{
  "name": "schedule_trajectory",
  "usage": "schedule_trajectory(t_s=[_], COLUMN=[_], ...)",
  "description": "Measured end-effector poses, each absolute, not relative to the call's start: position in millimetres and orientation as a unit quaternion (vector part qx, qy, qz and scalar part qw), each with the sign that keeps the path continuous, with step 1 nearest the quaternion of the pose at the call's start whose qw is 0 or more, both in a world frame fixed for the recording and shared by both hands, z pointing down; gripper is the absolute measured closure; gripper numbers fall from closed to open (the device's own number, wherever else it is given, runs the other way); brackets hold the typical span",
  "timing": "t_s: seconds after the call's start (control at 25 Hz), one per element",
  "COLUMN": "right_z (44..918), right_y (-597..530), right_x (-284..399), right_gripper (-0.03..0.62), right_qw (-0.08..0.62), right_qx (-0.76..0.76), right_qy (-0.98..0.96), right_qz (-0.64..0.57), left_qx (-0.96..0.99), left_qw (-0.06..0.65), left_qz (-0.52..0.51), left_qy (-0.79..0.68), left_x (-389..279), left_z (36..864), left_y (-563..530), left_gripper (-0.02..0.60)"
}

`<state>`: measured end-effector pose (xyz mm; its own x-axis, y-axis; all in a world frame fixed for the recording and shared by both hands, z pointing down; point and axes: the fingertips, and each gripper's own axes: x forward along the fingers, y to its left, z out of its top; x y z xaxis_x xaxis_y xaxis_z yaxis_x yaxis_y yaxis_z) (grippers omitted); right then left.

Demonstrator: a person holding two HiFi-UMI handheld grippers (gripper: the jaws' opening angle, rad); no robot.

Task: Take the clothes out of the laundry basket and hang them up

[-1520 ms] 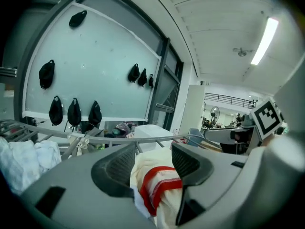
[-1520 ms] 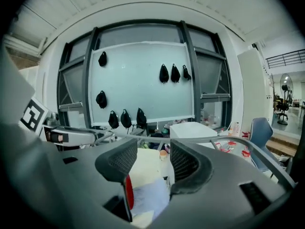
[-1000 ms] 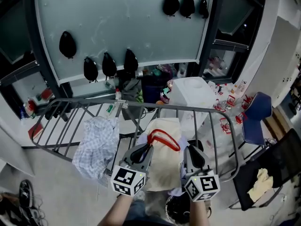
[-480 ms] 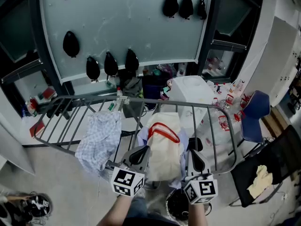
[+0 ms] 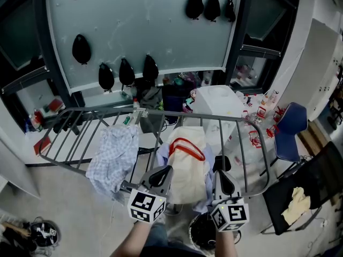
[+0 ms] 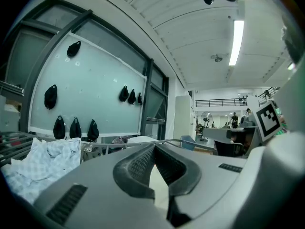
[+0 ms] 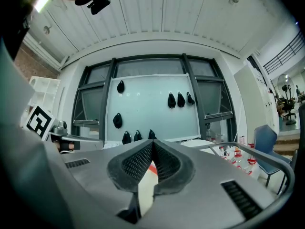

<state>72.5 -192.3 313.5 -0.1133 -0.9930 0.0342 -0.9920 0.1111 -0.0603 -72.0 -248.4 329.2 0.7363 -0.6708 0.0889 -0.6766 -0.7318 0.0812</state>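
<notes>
A cream garment with red trim (image 5: 187,165) lies draped over the bars of a grey drying rack (image 5: 252,130). My left gripper (image 5: 162,172) is at its near left edge and my right gripper (image 5: 220,166) at its near right edge. Both point level at the rack. In the left gripper view the jaws (image 6: 155,147) are shut, with cream cloth in the gap behind the tips. The right gripper view shows the same (image 7: 153,143), with cream and red cloth in the gap. A dark round basket (image 5: 201,234) sits low between my forearms, mostly hidden.
A blue-and-white checked cloth (image 5: 113,157) hangs on the rack's left side. A lavender cloth (image 5: 208,159) shows under the cream garment. Beyond the rack are a white bag (image 5: 217,103), clutter, a blue chair (image 5: 292,125) and a glass wall with black hooks.
Both grippers have moved a little toward the cream garment and their jaws have closed at its near edge. Garments on the rack lie as before.
</notes>
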Motion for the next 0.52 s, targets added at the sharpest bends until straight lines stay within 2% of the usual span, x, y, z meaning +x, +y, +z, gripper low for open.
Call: schedule_trajectory(t_s=[0.52], right_z=[316.3], right_y=[-192.2], right_x=[79.7], right_gripper=[0.594], right_qw=[0.004], right_qx=[-0.669], right_qy=[0.742], right_qz=[-0.04], left_qx=[0.932], left_qw=[0.051], left_qz=[0.03], left_qy=[-0.357], left_x=[-63.0], left_z=[329.5], left_y=[-249.1], left_gripper=[0.561])
